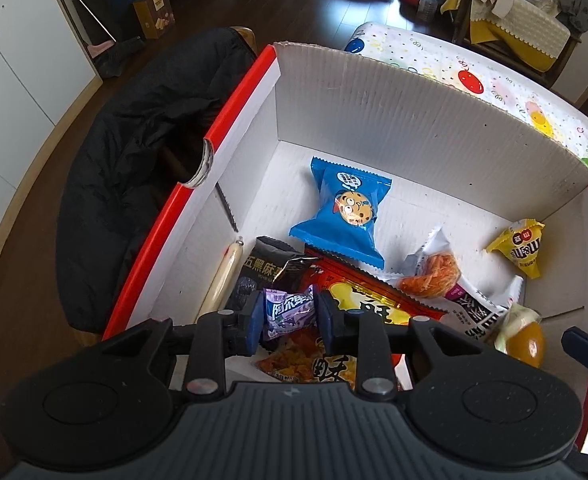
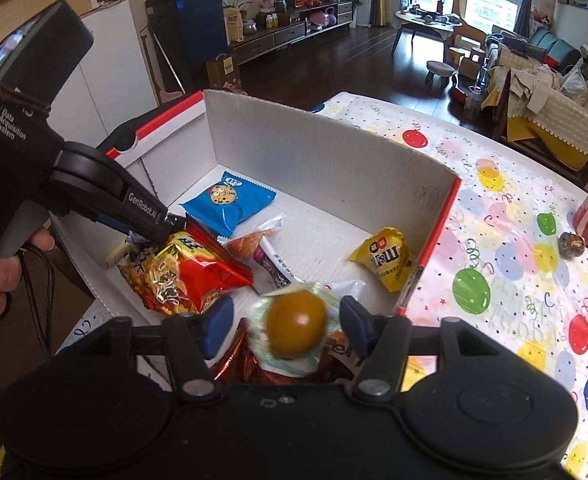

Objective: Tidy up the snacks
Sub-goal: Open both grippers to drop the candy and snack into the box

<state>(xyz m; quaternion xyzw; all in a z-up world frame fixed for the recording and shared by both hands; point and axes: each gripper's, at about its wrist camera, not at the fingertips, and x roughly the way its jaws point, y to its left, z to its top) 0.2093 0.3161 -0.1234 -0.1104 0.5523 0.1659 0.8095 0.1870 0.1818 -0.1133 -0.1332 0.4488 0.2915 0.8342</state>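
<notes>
A balloon-print bench [image 2: 505,216] carries a white box [image 1: 393,120] of snacks at frame centre. Lower centre, the left hand-held gripper [image 1: 290,316] clamps a purple candy [image 1: 288,312] over the pile, while the right hand-held gripper [image 2: 282,326] stands spread around an orange sweet [image 2: 295,326], pads clear.

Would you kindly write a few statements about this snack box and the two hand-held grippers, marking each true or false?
1. The left hand-held gripper is shut on a purple candy. True.
2. The blue cookie packet lies on the tablecloth. False: it lies inside the box.
3. The yellow packet is in the box. True.
4. The right hand-held gripper squeezes the wrapped egg. False: gaps show beside both pads.
</notes>
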